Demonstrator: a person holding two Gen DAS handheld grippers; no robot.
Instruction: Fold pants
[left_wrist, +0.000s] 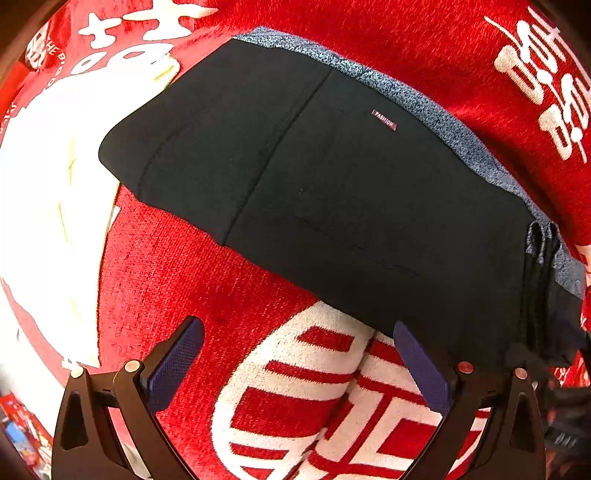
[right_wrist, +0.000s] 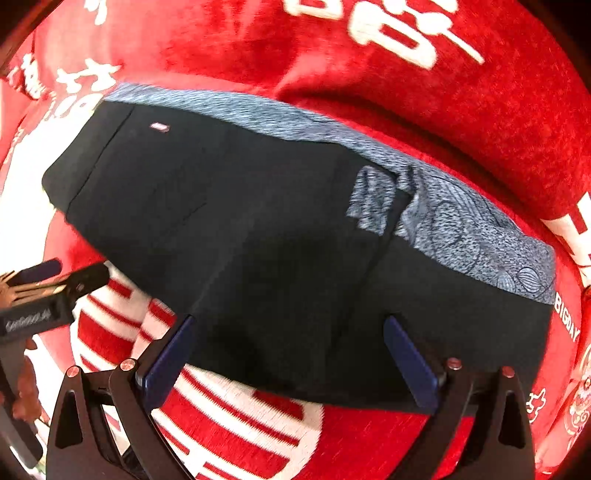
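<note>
Blanket (left_wrist: 207, 266): red with white characters, covers the whole surface.
Pants (left_wrist: 332, 192): black, folded into a compact bundle, lying flat on the blanket; grey patterned fabric (right_wrist: 461, 236) along the far edge.
Left gripper (left_wrist: 299, 365): jaws spread wide, empty, just beside the bundle's near edge.
Right gripper (right_wrist: 288, 362): jaws wide apart, nothing clamped, over the near edge.
Label (left_wrist: 384, 119): small, reads FASHION.

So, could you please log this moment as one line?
pants: folded, on red blanket | left gripper: open | right gripper: open
</note>
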